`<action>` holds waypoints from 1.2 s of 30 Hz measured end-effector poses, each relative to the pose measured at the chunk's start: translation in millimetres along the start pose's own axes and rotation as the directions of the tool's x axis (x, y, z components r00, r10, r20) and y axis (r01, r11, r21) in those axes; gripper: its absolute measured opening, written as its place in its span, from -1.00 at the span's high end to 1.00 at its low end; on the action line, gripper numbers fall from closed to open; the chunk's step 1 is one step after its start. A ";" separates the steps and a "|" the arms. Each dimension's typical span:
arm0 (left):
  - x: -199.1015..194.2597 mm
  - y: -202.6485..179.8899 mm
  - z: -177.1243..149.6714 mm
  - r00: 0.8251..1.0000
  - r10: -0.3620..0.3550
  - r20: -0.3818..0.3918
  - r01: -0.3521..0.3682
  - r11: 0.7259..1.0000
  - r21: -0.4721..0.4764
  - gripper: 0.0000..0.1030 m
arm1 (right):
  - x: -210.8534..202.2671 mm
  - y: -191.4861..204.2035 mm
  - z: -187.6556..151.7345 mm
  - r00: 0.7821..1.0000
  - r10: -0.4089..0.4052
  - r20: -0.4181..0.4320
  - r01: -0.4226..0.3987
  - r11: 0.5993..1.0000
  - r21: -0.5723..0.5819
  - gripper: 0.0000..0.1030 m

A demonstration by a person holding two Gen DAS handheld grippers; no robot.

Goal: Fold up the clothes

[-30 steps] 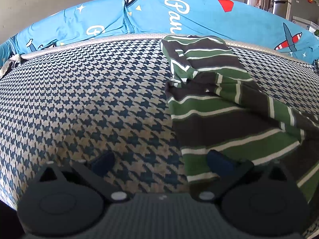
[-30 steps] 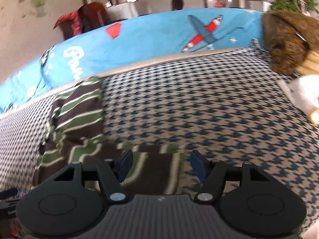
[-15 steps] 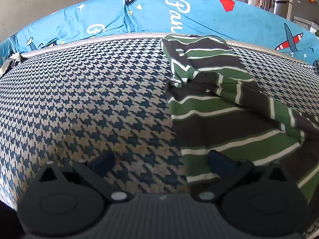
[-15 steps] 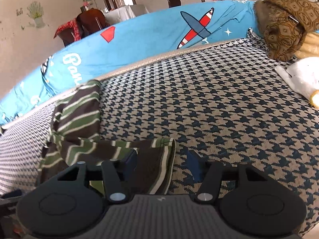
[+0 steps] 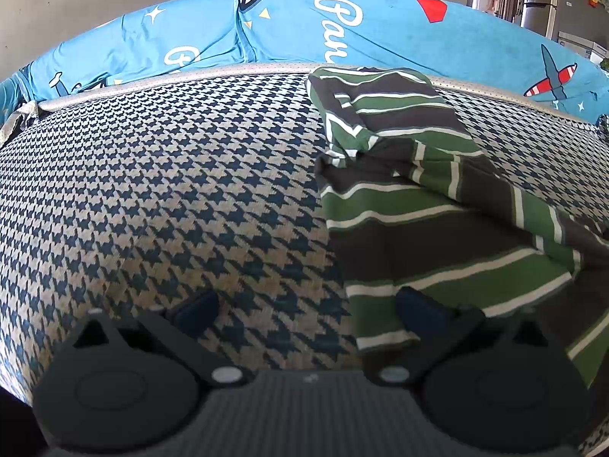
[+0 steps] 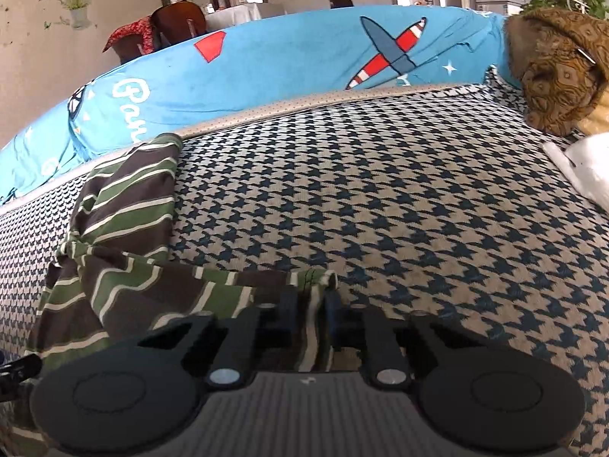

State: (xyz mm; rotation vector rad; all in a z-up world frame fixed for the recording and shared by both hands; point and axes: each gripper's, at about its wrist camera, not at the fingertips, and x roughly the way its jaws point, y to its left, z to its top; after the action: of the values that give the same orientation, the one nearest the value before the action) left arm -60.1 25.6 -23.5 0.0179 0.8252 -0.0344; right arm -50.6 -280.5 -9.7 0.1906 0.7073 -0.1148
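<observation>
A green, brown and white striped garment point(image 5: 418, 228) lies crumpled on the houndstooth cover point(image 5: 152, 190). My left gripper point(image 5: 304, 304) is open just above the cover. Its right finger point(image 5: 415, 304) rests over the garment's near hem corner, its left finger over bare cover. In the right wrist view the garment point(image 6: 133, 278) stretches from the back left to my right gripper point(image 6: 310, 304). Those jaws are closing, and their pads pinch the garment's right edge between them.
A blue sheet printed with planes point(image 6: 304, 57) rises along the far edge of the cover point(image 6: 418, 209). A brown patterned cushion point(image 6: 559, 68) and a white soft item point(image 6: 586, 167) sit at the far right. Chairs and a doorway stand beyond.
My right gripper dropped toward the garment's right edge and its jaws went from wide apart to closed on the cloth. The left gripper has not moved.
</observation>
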 end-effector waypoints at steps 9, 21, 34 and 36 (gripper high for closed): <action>-0.5 1.4 1.3 1.000 -0.006 -0.006 0.006 1.000 -0.005 -1.00 | -40.1 11.8 1.7 0.986 0.131 0.103 -0.132 0.991 0.007 0.84; -10.1 6.0 -0.6 1.000 0.017 -0.006 -0.018 0.999 -0.035 -1.00 | -110.1 95.2 -41.6 0.900 0.427 0.085 -0.401 0.889 -0.224 0.84; -29.4 37.3 -5.3 0.998 0.062 0.026 -0.058 0.990 -0.128 -1.00 | -110.2 156.5 -115.8 0.824 0.537 -0.179 -0.556 0.708 -0.435 0.84; -30.3 39.8 -5.7 0.998 0.059 0.026 -0.055 0.989 -0.137 -1.00 | -103.5 154.7 -120.8 0.828 0.520 -0.208 -0.555 0.711 -0.432 0.84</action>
State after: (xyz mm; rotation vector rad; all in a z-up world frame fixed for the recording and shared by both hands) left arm -83.3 66.3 -5.0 -0.0878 0.7952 0.0754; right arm -179.2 -99.7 -10.9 -0.0826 0.7043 0.6382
